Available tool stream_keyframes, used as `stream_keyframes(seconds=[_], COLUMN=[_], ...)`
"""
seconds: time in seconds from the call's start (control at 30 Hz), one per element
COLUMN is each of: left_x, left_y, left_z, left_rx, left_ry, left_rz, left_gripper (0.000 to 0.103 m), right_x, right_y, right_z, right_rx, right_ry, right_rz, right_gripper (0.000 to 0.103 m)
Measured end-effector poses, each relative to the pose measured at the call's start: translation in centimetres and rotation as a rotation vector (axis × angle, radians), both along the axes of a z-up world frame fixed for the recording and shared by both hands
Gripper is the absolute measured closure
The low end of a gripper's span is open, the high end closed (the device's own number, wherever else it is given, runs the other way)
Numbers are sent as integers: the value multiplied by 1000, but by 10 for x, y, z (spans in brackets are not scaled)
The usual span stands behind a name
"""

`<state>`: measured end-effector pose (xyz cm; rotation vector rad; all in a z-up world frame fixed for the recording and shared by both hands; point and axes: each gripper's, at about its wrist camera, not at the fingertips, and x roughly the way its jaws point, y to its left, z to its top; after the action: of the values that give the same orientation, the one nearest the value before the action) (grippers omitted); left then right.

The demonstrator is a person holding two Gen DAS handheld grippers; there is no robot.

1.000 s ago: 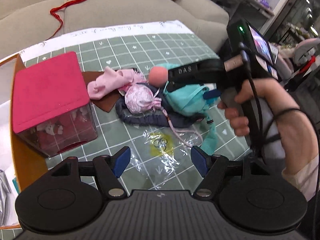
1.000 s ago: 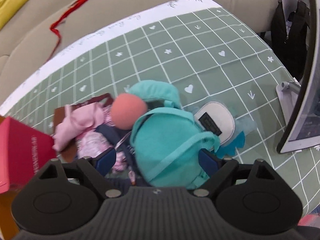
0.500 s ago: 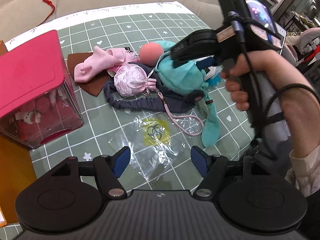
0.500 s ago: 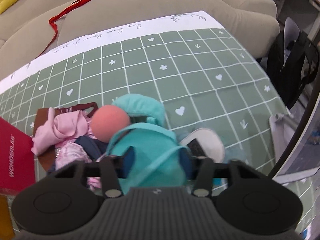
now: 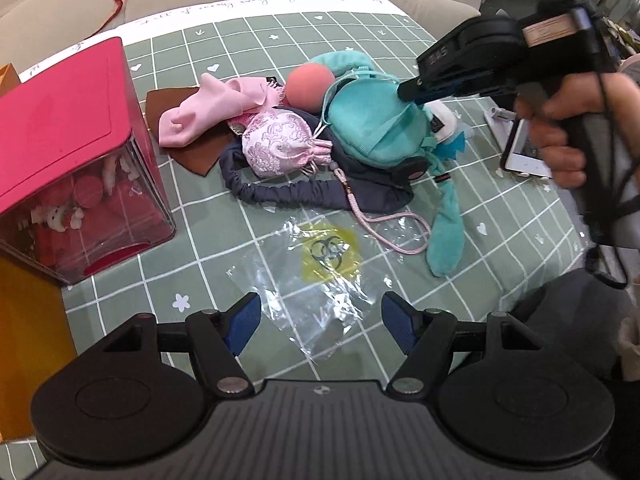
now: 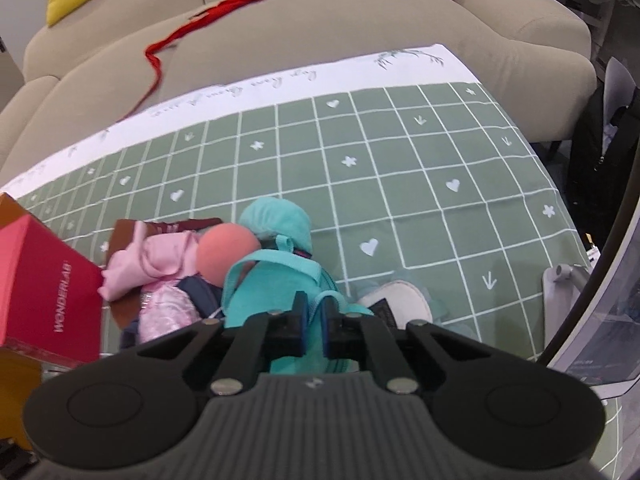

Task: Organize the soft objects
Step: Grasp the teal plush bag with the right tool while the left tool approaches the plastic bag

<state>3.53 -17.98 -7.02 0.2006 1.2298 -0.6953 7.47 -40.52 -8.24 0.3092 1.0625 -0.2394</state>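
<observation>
Right gripper (image 6: pixel 315 320) fingers are pinching fully together on the teal plush backpack (image 5: pixel 370 122), gripping a fold or strap at its top. The backpack is lying mid-desk on the green grid cloth (image 6: pixel 400 168), with a peach ball (image 6: pixel 228 256) touching it at 10 o'clock and the pink drawstring pouch (image 5: pixel 278 142) at 9 o'clock. Left gripper (image 5: pixel 320 322) fingers are standing wide apart, holding nothing, hovering over a clear plastic bag (image 5: pixel 316 280), backpack well beyond at 12 o'clock. Red-lidded box (image 5: pixel 60 120) is sitting at the cloth's left edge.

Beige sofa (image 6: pixel 320 40) behind green checked tablecloth (image 6: pixel 400 168)
</observation>
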Motion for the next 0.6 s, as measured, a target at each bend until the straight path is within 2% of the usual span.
stream_keyframes(seconds=[0.13, 0.37, 0.43, 0.6], left_x=[4, -6, -9, -14], left_y=[-8, -39, -47, -60], left_z=[-9, -24, -30, -45], left_rx=[17, 68, 75, 134], left_ry=[-25, -129, -135, -190], left_rz=[-29, -283, -345, -425], left_gripper=[22, 21, 19, 15], right_x=[0, 2, 1, 0], right_y=[9, 7, 6, 3], right_z=[4, 2, 2, 1], right_rx=[-36, -23, -15, 8], right_ry=[-3, -2, -3, -5], right_rz=[33, 14, 9, -6], right_gripper=[100, 99, 99, 99])
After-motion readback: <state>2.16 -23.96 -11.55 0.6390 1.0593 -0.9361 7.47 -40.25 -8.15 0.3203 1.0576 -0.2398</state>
